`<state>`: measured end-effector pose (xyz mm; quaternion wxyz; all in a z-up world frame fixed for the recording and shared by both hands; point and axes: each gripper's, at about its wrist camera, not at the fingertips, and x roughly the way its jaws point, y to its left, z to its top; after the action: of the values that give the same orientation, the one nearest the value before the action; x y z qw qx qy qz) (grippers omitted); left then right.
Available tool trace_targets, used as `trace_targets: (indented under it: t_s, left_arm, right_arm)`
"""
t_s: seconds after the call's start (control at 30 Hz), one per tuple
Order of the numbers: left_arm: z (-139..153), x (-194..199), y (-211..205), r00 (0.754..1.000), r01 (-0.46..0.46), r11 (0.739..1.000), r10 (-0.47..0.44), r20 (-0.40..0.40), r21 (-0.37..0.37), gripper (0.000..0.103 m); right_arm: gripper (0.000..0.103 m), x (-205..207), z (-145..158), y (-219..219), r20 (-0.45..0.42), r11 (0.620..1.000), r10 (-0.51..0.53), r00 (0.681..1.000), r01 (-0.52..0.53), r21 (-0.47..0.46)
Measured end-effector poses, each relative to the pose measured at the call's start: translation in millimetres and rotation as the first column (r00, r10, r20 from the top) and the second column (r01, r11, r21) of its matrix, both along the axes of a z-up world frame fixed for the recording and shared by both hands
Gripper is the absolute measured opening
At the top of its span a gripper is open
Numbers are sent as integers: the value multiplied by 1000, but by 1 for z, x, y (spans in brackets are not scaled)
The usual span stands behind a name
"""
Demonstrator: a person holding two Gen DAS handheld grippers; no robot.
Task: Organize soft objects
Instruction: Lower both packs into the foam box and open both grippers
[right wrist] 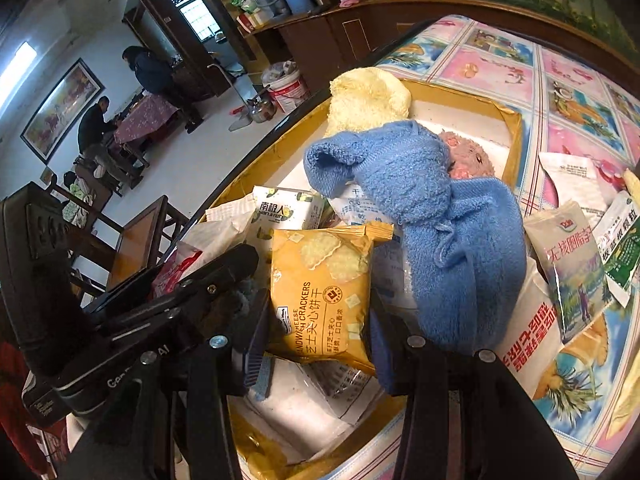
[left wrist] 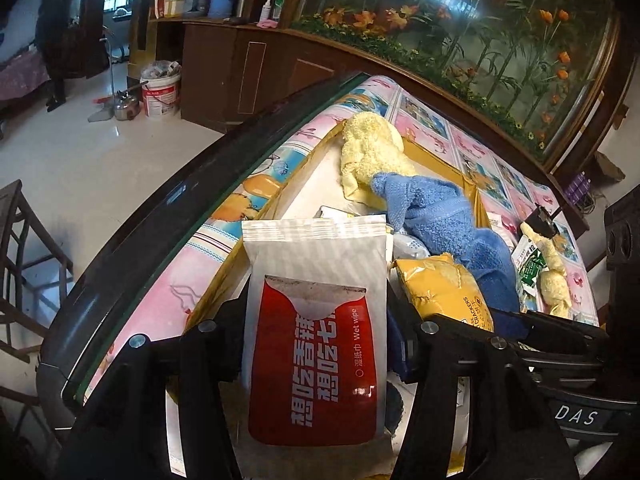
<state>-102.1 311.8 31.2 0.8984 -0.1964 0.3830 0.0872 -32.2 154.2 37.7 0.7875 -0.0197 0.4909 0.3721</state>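
My left gripper [left wrist: 316, 320] is shut on a red and white wet wipe pack [left wrist: 316, 320], held upright over the near end of the cardboard box [left wrist: 436, 152]. My right gripper [right wrist: 320, 320] is shut on a yellow sandwich cracker pack [right wrist: 320, 292], held over the same box [right wrist: 516, 136]; the pack also shows in the left wrist view [left wrist: 448, 292]. In the box lie a blue towel [right wrist: 432, 216], a yellow fluffy cloth [right wrist: 368, 96], a pink fluffy item [right wrist: 468, 156] and several packets. The blue towel [left wrist: 444, 220] and yellow cloth [left wrist: 372, 148] show from the left too.
The box sits on a table with a colourful patterned cover [right wrist: 560, 80] and a dark glass edge [left wrist: 160, 216]. Loose sachets [right wrist: 580, 264] and a small yellow cloth [left wrist: 552, 276] lie on the cover right of the box. Wooden chairs [right wrist: 136, 240] stand beside the table.
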Motion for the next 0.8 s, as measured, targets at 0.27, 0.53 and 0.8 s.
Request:
trace_targets:
  t_s: [0.27, 0.53, 0.8]
  left_arm:
    - [11, -8, 2, 998, -58, 998, 58, 15, 35, 55]
    - [28, -18, -5, 996, -78, 995, 76, 35, 63, 55]
    - [48, -32, -23, 995, -77, 991, 70, 65, 110, 55]
  right_arm:
    - [48, -3, 2, 2, 4, 999, 1, 1000, -1, 50]
    - [52, -7, 19, -10, 43, 994, -12, 999, 7, 108]
    - [52, -9, 32, -36, 54, 988, -53, 997, 45, 151]
